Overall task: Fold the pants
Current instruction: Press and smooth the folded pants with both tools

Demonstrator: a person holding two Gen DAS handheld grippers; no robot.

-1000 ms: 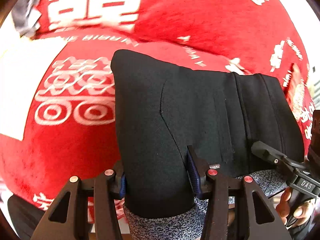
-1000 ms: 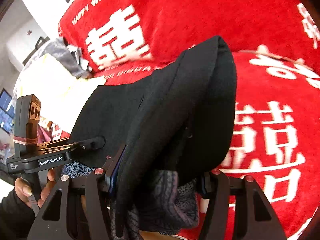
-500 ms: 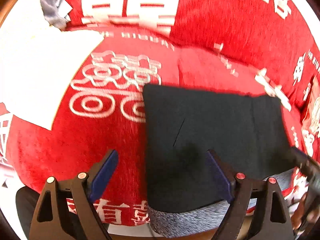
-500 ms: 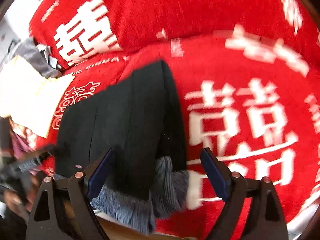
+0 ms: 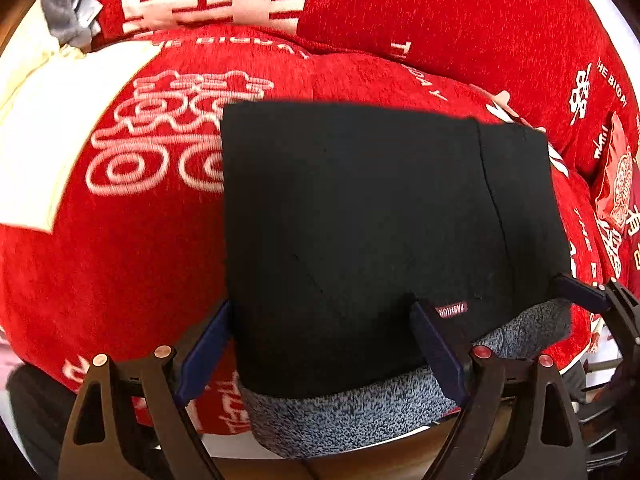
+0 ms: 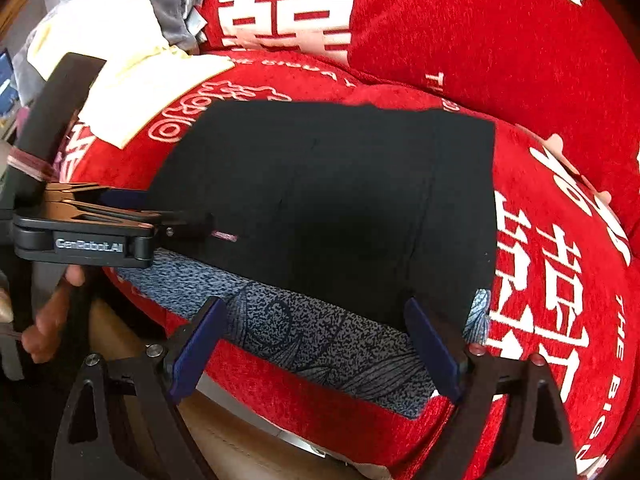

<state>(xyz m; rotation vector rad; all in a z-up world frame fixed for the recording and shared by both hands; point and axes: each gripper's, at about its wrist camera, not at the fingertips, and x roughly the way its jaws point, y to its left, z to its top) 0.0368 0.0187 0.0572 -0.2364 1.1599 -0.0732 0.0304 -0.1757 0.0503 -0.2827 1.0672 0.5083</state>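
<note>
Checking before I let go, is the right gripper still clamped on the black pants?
No, the right gripper stands wide open, its blue fingers apart over the folded black pants.

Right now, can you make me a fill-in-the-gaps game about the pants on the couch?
1. The folded pants are the colour ____.
2. The pants lie on a couch cover that is white and ____.
3. The left gripper and the right gripper both have their jaws ____.
4. The small label on the pants reads ____.

Missing words: black; red; open; FASHION
</note>
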